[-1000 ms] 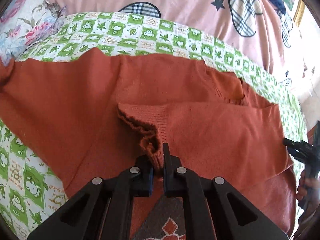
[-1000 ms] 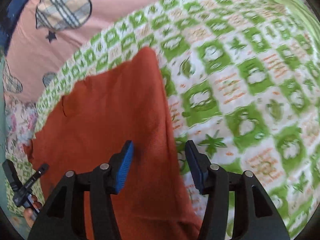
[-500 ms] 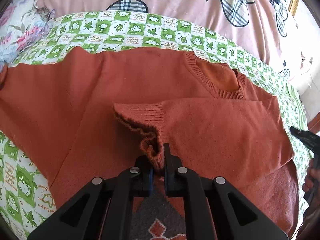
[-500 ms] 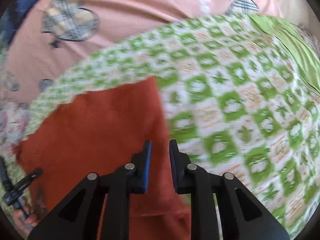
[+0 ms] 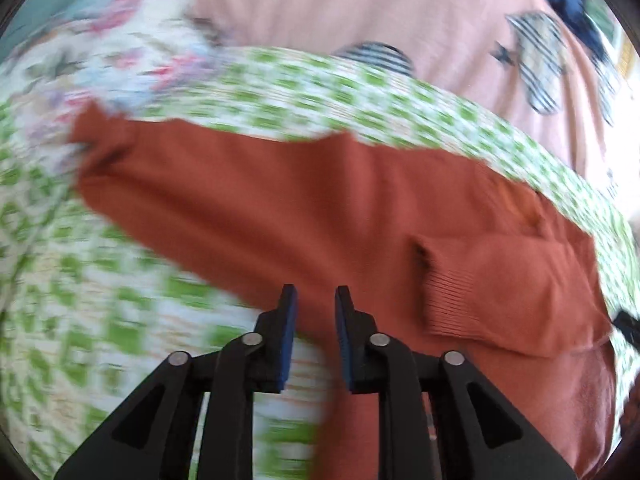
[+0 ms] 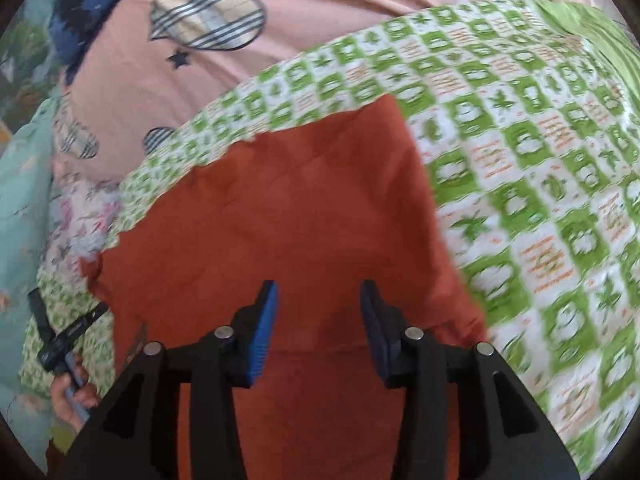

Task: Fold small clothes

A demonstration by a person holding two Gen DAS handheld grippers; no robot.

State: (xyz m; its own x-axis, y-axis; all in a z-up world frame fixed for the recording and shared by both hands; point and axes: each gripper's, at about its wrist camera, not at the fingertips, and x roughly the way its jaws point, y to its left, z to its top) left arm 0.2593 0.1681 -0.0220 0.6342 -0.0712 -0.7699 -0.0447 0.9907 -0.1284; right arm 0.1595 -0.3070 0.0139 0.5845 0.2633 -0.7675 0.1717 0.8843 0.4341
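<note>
Our left gripper (image 5: 314, 300) has jaws opening, nothing btwn them; same w/ the right gripper (image 6: 318, 296), opening & empty over the cloth. The rust sweater (image 5: 320, 208) lies flat on the green checked sheet (image 6: 520, 152), one sleeve (image 5: 500, 284) folded across the body. Next we'd likely take the far sleeve at its cuff, low, one layer only. Pink duvet (image 5: 400, 12) beyond; nothing blocks us.

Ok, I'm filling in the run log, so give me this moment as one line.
left gripper: opening, empty | right gripper: opening, empty | orange sweater: flat on green checked cloth, sleeve cuff folded across it
</note>
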